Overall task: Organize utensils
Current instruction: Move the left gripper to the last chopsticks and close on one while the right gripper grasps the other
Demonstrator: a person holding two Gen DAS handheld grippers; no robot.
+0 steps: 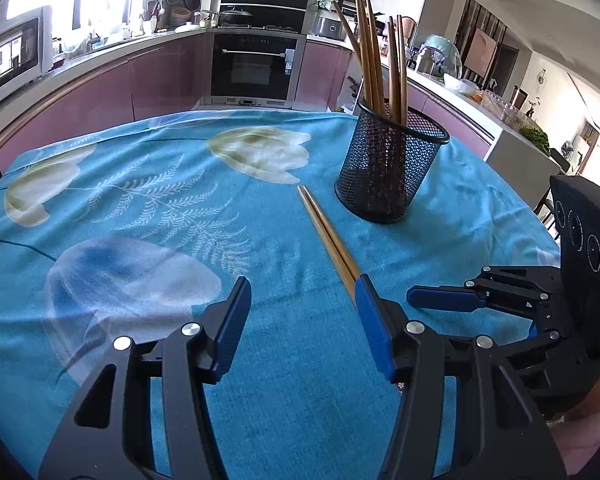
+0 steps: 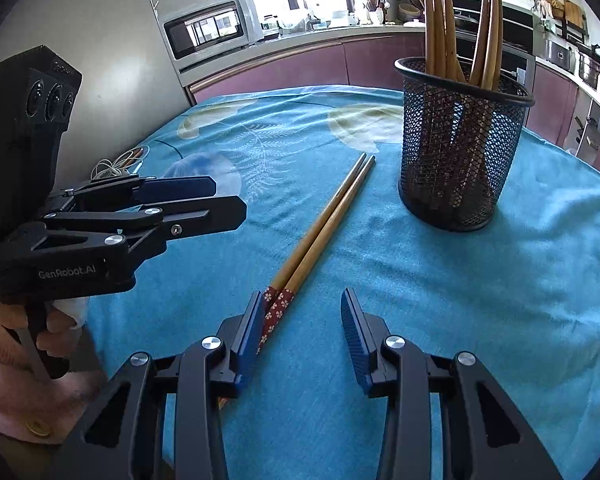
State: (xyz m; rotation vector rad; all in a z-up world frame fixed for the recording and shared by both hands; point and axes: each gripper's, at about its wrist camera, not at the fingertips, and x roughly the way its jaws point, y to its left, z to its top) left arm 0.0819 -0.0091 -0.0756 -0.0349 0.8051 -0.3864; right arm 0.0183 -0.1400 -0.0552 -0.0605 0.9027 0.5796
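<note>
On the blue flowery tablecloth (image 2: 460,300) lie two wooden chopsticks (image 2: 320,224) side by side, just beside a black mesh cup (image 2: 460,160) with more chopsticks (image 2: 440,20) standing in it. The right gripper (image 2: 300,320) is spread apart, with nothing pinched, at their red ends. The left gripper (image 1: 304,312) is spread apart too, empty.

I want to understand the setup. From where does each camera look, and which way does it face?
Left wrist: sits behind the left gripper, faces down across the blue tablecloth toward the oven; its own fingers show, right gripper alongside.
Right wrist: sits behind the right gripper, faces the microwave; left gripper and a hand show.
Shared: chopsticks, mesh holder.
</note>
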